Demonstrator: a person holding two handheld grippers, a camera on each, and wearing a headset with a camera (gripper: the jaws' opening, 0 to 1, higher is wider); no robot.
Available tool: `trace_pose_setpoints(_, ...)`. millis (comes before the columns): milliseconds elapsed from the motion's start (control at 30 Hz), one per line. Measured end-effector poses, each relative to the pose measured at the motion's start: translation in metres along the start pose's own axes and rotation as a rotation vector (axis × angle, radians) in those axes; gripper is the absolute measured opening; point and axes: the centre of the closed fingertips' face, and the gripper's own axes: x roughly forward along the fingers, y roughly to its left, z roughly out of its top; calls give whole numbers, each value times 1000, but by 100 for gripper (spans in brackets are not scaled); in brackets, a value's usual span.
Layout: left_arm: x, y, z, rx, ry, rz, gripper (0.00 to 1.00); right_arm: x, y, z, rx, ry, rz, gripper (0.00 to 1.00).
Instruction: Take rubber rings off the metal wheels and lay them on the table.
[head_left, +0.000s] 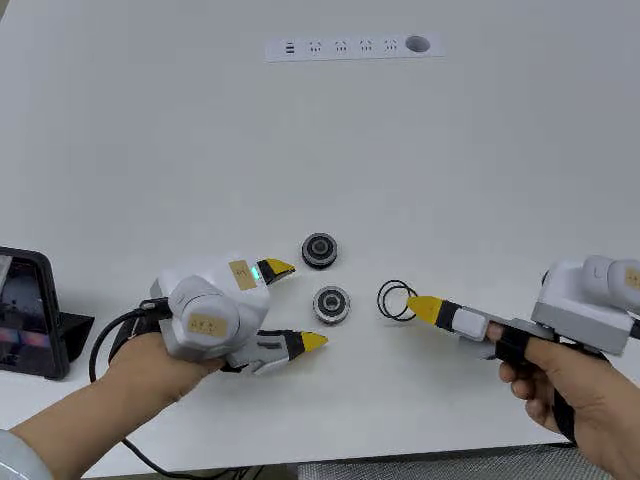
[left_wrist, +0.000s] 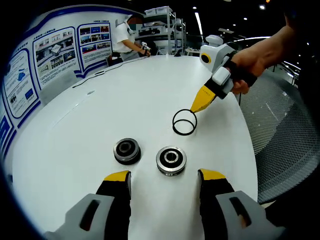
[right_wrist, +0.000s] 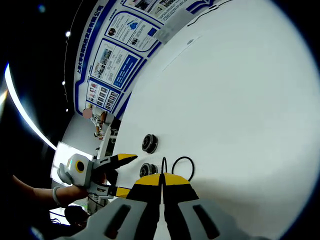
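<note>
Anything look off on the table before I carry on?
Nothing stands out. The far wheel and near wheel lie flat and apart on the table. Two rubber rings overlap at the shut right gripper. The left gripper is open by the wheels.

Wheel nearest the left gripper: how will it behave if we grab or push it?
The nearer wheel lies flat on its face on the table, so a push will probably slide it, not roll it. It looks like solid metal: likely rigid and heavy for its size. Its shiny rim may slip in the open left gripper.
</note>
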Motion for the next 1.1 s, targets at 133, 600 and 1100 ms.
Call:
trace_pose_setpoints(133,0,0,-1,0,2,0,55,1,-10,-2,-9,5,-36,2)
trace_pose_setpoints(600,-1,2,-1,3,8,4,54,0,-17,-4,-218,44,-121,11)
trace_pose_setpoints(1100,-4,17,7,-15,-20,39,51,11,-5,14,-220,17,-89,17)
